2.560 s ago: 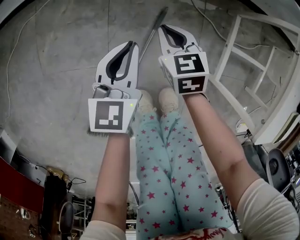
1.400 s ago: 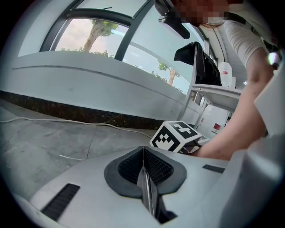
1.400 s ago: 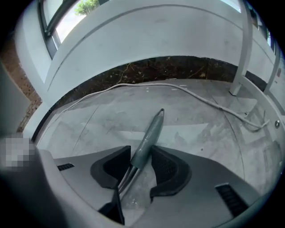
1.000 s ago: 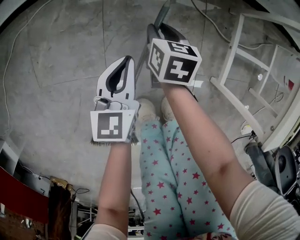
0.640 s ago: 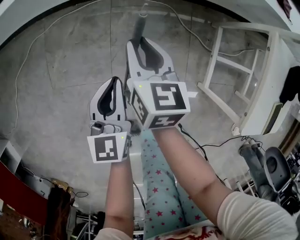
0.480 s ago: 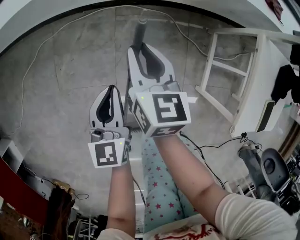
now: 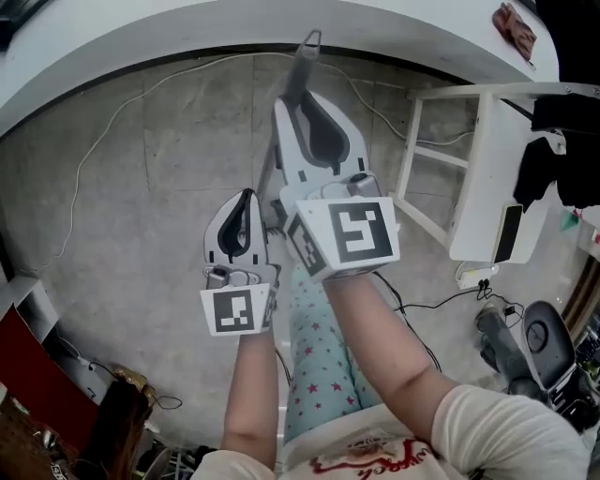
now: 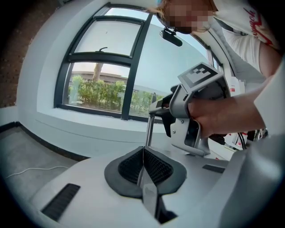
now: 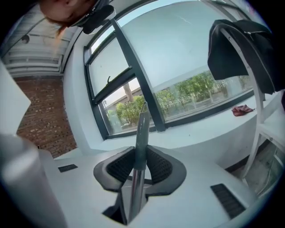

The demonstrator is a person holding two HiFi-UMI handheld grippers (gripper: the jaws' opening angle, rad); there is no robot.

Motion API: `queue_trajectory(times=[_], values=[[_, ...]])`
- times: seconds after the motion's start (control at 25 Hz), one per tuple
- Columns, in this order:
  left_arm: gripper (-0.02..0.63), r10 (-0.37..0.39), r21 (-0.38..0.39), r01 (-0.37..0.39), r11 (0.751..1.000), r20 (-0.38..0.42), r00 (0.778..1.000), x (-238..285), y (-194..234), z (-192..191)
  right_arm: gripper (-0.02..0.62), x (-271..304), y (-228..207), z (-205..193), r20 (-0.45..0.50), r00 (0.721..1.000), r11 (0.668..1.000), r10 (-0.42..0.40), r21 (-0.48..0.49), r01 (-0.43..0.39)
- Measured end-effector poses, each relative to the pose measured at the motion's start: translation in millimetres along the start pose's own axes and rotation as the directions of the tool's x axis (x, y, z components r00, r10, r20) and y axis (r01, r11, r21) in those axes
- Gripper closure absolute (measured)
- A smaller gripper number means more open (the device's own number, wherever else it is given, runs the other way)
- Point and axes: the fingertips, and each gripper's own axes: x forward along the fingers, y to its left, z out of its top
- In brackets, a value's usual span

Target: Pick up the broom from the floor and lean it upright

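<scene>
- Broom: its handle [image 7: 298, 73] is off the floor [image 7: 141, 206] and held in both grippers. The free tip points toward the white window wall [image 7: 187, 28]. The broom head shows in no view, so I cannot tell whether it rests on the floor.
- Surroundings: a white frame stand [image 7: 487, 169] is to the right, well apart from the handle. The handle touches no support.
- Right gripper [image 7: 302, 105]: the higher and further of the two. In the right gripper view the ribbed pads [image 9: 118, 167] press on both sides of the handle [image 9: 140, 133], so it has a firm hold with no gap showing.
- Left gripper [image 7: 246, 199]: just beside and below the right one. In the left gripper view its jaws are nearly together, nipping the thin shaft [image 8: 149, 129], which runs on up to the right gripper [image 8: 196, 116].
- Progress, as judged: the pick-up looks done at the handle end. The handle slants rather than standing upright.
- Outstanding: swing the handle to vertical, set the tip against the wall or another support, and release both grips.
</scene>
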Motion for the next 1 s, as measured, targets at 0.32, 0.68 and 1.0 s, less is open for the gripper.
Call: queue_trajectory(times=[0.32, 0.68, 1.0], values=[[0.584, -0.023, 0.04, 0.024, 0.999, -0.036, 0.999, 4.3, 3.8, 38.6, 0.494, 7.8, 10.3, 72.7, 0.047, 0.998, 0.995, 0.049, -0.088, -0.044], [0.584, -0.093, 0.043, 0.095, 0.995, -0.036, 0.995, 31.5, 6.0, 95.3, 0.494, 35.0, -5.9, 126.8, 0.099, 0.995, 0.99, -0.001, -0.142, 0.016], [0.584, -0.158, 0.041, 0.161, 0.986, -0.065, 0.985, 92.0, 1.6, 123.0, 0.494, 74.0, -32.4, 157.9, 0.105, 0.994, 0.989, -0.035, -0.136, 0.05]])
